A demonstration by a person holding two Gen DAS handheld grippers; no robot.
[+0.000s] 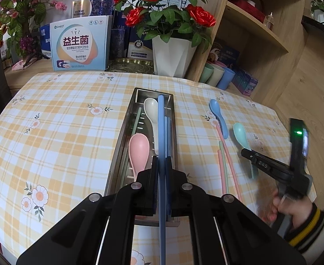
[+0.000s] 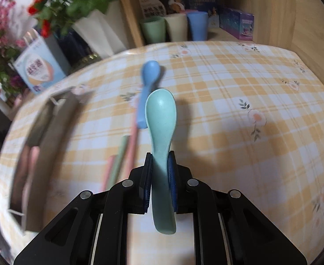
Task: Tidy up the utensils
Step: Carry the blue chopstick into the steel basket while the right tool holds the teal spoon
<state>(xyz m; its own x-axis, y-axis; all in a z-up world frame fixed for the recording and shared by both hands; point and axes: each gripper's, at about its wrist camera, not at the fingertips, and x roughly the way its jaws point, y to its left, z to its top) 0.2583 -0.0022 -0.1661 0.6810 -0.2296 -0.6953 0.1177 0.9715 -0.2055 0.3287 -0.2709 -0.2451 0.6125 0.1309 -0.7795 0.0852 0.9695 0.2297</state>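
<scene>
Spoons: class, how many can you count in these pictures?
4. White spoon and pink spoon in the metal tray; blue spoon on the tablecloth; green spoon in the right gripper.

Spoons: 4 total, w/ 2 in the metal tray [image 1: 120,145] (white spoon [image 1: 151,110], pink spoon [image 1: 138,150]), 1 blue spoon [image 1: 218,116] on the cloth, and 1 green spoon [image 2: 162,119] btwn the right gripper's pads. Chopsticks approx 7: blue chopstick [image 1: 161,154] in the left gripper plus 2 shorter-looking blue ones [image 1: 166,132] beside it, 1 green chopstick [image 1: 136,121] in the tray, and 3 loose sticks [image 1: 225,167] (2 pink, 1 green) on the cloth. Also 1 tray, 3 cups [image 2: 175,27] (green, cream, blue) on the shelf, 2 grippers.
</scene>
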